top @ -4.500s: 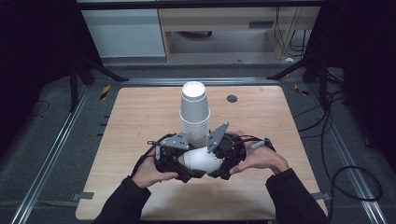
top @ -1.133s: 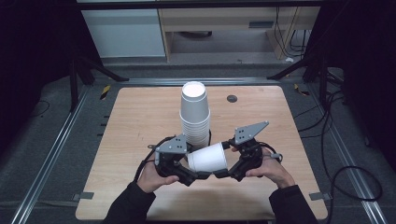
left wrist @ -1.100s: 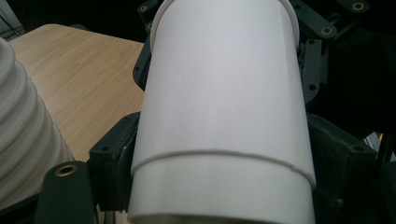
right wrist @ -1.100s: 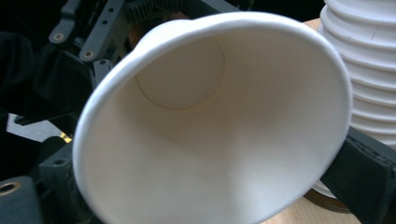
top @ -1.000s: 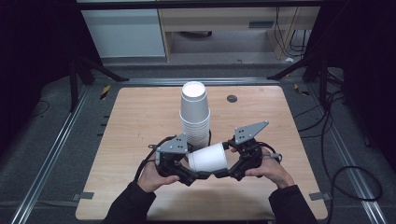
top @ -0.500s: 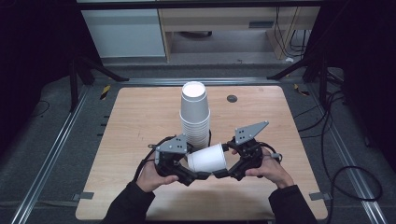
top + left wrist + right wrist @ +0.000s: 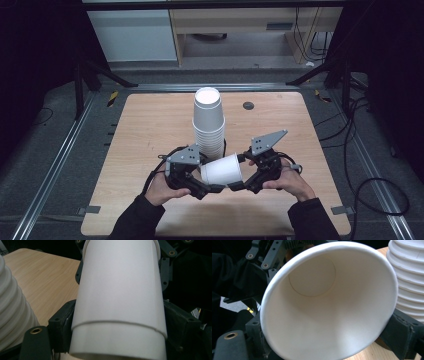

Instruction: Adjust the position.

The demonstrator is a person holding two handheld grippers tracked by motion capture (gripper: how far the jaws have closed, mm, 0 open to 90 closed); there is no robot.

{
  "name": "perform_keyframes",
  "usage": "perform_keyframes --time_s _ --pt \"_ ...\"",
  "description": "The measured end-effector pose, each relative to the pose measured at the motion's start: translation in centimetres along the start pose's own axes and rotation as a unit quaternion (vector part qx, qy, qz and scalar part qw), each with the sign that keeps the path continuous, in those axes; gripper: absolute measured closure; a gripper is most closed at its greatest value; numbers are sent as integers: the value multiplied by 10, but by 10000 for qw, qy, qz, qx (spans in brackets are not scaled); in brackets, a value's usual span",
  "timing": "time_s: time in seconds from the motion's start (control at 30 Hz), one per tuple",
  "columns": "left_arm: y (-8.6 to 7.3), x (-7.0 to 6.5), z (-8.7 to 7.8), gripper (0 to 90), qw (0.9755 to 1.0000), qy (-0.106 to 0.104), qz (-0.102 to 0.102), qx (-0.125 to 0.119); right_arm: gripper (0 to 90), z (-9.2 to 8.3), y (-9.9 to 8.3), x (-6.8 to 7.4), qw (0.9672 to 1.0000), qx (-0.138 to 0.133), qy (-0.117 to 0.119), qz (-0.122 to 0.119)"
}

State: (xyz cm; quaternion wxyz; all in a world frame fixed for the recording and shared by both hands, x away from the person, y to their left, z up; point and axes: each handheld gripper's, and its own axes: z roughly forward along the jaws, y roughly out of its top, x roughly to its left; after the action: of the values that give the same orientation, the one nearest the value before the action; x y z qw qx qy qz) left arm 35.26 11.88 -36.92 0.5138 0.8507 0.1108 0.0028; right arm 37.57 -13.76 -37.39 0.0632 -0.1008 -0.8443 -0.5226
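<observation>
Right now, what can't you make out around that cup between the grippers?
- High view: jaw tips of left gripper and right gripper, hidden under the lying cup.
- Left gripper view: cup's mouth, hidden by its wall.
- Right gripper view: cup stack, cut off by frame edge.

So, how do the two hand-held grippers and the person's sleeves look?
Both the left gripper and the right gripper are black, with a grey three-cornered plate on top of each. Black cables trail from them. The person wears dark long sleeves.
</observation>
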Motion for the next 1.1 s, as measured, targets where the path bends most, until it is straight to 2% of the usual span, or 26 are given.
perform_keyframes --time_s 0.13,0.23,0.37,0.4,0.43,0.47,0.53,0.77,0.97,1.1 --pt "-3 2 -6 169 9999 59 -44 85 119 -5 -1 -2 10000 -28 -75 47" --pt "-5 5 -12 160 9996 152 -88 232 116 -11 2 -2 9998 59 -185 8" --pt "-5 7 -11 143 9984 197 -107 511 113 -12 10 -5 9991 282 -323 -66" --pt "-5 7 -11 143 9984 197 -107 511 113 -12 10 -5 9991 282 -323 -66" --pt "-5 8 -10 143 9980 212 -80 590 112 -11 15 -6 9982 448 -382 -113" --pt "-4 8 -8 143 9979 207 -128 594 111 -10 16 -6 9980 488 -383 -117" --pt "-4 9 -8 144 9976 229 -100 645 110 -6 20 -7 9966 684 -409 -192" --pt "-1 13 -1 143 9959 163 -33 892 107 2 27 -9 9937 1012 -385 -290" --pt "0 15 4 148 9927 176 64 1193 104 9 31 -11 9907 1274 -347 -325" --pt "-1 16 7 153 9924 113 91 1221 104 13 31 -12 9894 1390 -291 -306"
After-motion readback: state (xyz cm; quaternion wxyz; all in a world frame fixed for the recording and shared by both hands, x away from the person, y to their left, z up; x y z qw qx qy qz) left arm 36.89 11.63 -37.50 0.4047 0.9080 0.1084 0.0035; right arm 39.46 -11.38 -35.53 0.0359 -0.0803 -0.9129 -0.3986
